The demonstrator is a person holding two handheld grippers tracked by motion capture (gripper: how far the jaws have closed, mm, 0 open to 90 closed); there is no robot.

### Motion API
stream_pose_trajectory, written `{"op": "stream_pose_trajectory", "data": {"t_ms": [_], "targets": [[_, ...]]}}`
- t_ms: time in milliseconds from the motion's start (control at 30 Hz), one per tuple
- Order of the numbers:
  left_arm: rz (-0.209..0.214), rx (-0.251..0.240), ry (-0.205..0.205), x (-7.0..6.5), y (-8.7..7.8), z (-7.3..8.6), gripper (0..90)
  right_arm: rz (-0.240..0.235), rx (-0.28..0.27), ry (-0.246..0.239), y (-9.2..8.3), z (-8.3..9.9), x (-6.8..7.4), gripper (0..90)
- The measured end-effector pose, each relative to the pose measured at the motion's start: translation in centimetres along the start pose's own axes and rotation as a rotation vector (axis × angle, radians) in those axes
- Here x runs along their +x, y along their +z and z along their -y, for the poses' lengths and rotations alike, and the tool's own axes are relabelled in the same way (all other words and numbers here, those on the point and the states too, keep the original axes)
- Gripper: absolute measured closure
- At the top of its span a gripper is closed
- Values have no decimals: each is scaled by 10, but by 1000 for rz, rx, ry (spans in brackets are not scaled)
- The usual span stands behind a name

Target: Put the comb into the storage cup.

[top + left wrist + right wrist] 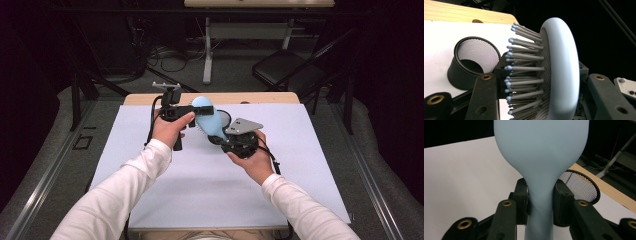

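Pale blue plastic makes up the hairbrush (206,116), which is held above the table (210,200) toward its far edge, roughly at the middle of that edge's length, clear of the white sheet (150,150) that covers the tabletop. Both tools have it at once. The right gripper (541,205) has its jaws closed tight on the narrow neck where the handle widens into the head, the two black pads pressing on either side of the blue plastic, as the right gripper view shows from behind the smooth back of the brush. The left gripper (541,100) is clamped across the head itself: in the left gripper view the rounded blue rim stands on edge between the jaws, with the grey bristles (524,67) and their pale blue tips pointing away to the left of that view. In the high view the left gripper (192,112) comes in from the left side of the brush and the right gripper (220,135) from below it, each held in a hand with a white sleeve (115,200).

A black mesh cup (475,61) lies on its side on the white sheet just behind the brush, near the table's far edge, its open mouth showing the fine wire netting inside. The bare wooden edge (461,12) of the table runs beyond the sheet there.
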State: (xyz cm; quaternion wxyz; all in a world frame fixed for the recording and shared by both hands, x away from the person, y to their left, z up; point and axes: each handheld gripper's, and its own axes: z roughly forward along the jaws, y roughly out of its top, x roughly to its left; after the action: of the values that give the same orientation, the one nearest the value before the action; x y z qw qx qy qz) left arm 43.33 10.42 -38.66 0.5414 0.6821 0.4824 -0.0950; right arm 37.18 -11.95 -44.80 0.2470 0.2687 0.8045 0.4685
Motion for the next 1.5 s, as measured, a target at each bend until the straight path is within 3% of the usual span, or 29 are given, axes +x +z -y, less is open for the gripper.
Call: {"op": "stream_pose_trajectory", "data": {"t_ms": [367,900,1167,1500], "targets": [[-8,4,2,-1,1,-2,499,-8,2,8,0,0,2,623],[-19,-15,7,-1,-1,-5,499,14,-1,19,1,3,-2,416],[-25,-25,6,1,-2,-6,499,21,5,2,-2,2,-1,394],[-38,-40,3,5,-6,-9,499,17,14,25,-3,3,-4,379]]}}
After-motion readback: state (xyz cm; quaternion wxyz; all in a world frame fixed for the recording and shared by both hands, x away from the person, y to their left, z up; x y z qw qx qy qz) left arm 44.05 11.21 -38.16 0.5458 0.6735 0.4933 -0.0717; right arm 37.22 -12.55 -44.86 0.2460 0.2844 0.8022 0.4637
